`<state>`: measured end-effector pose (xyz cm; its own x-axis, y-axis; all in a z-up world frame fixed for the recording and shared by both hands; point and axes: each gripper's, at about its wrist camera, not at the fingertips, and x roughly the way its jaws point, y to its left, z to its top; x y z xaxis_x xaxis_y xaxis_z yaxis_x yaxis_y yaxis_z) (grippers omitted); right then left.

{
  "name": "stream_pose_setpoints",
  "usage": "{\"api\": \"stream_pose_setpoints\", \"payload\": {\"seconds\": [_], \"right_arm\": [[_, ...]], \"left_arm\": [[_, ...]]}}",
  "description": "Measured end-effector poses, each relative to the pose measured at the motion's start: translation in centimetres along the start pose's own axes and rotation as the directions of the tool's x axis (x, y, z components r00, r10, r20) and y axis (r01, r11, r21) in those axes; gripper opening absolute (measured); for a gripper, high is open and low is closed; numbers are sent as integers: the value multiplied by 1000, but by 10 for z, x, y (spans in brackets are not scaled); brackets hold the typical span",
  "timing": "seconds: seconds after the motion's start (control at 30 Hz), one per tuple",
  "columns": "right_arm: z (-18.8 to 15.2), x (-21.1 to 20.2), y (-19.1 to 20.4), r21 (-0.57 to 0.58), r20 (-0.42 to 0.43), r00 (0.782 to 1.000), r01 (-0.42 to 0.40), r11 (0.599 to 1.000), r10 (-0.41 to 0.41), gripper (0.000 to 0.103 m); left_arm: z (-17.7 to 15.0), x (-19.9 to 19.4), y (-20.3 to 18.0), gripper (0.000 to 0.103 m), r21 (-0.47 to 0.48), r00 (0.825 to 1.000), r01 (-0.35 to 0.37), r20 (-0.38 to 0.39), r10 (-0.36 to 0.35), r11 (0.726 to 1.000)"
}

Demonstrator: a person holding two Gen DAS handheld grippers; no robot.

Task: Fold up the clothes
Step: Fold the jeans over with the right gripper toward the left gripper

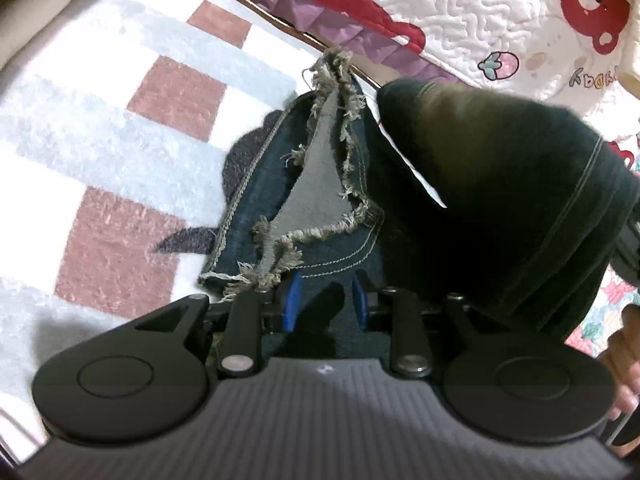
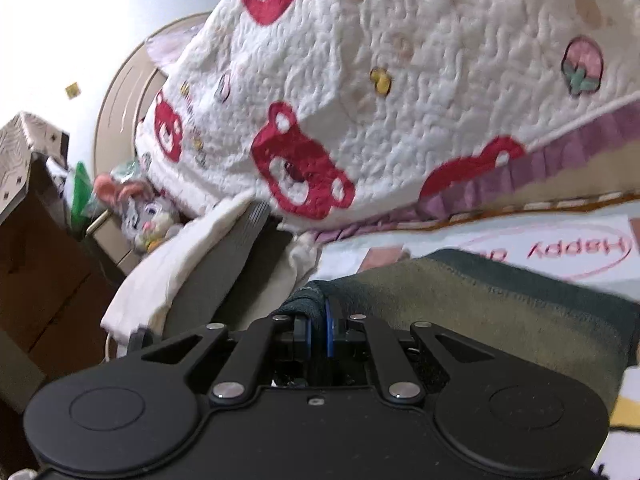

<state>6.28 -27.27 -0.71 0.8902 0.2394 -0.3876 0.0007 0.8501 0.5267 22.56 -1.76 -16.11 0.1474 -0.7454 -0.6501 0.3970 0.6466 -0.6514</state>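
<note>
Dark denim jeans [image 1: 312, 216] with frayed hems lie on a checked white, grey and red blanket [image 1: 120, 128]. My left gripper [image 1: 326, 300] hovers over the jeans leg, its blue pads apart with denim between and below them; they do not pinch it. A raised dark fold of the jeans [image 1: 500, 200] hangs at the right. In the right wrist view my right gripper [image 2: 319, 334] is shut on a bunched edge of the jeans [image 2: 480, 300], which stretch off to the right.
A white quilt with red bears [image 2: 360, 100] [image 1: 480, 20] is heaped behind the jeans. A cardboard box [image 2: 36, 248], a plush toy [image 2: 144, 216] and a cream cloth [image 2: 180, 264] sit at the left. A hand [image 1: 624, 360] shows at the right edge.
</note>
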Motion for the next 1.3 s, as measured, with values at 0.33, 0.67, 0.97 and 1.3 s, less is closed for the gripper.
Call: {"api": "stream_pose_setpoints", "payload": {"seconds": [0.33, 0.67, 0.97, 1.3], "right_arm": [[-47, 64, 24, -168, -179, 984, -16, 986, -15, 10], [-82, 76, 46, -391, -205, 970, 44, 919, -134, 14], [-114, 16, 40, -577, -180, 945, 123, 807, -273, 57], [-129, -58, 1, -590, -133, 903, 259, 765, -408, 57]], "left_arm": [[7, -32, 23, 25, -90, 992, 52, 119, -41, 995], [12, -29, 42, 25, -161, 994, 20, 105, -3, 987], [8, -31, 43, 38, -206, 983, 175, 93, -159, 963], [1, -1, 11, 53, -23, 999, 35, -19, -35, 999]]}}
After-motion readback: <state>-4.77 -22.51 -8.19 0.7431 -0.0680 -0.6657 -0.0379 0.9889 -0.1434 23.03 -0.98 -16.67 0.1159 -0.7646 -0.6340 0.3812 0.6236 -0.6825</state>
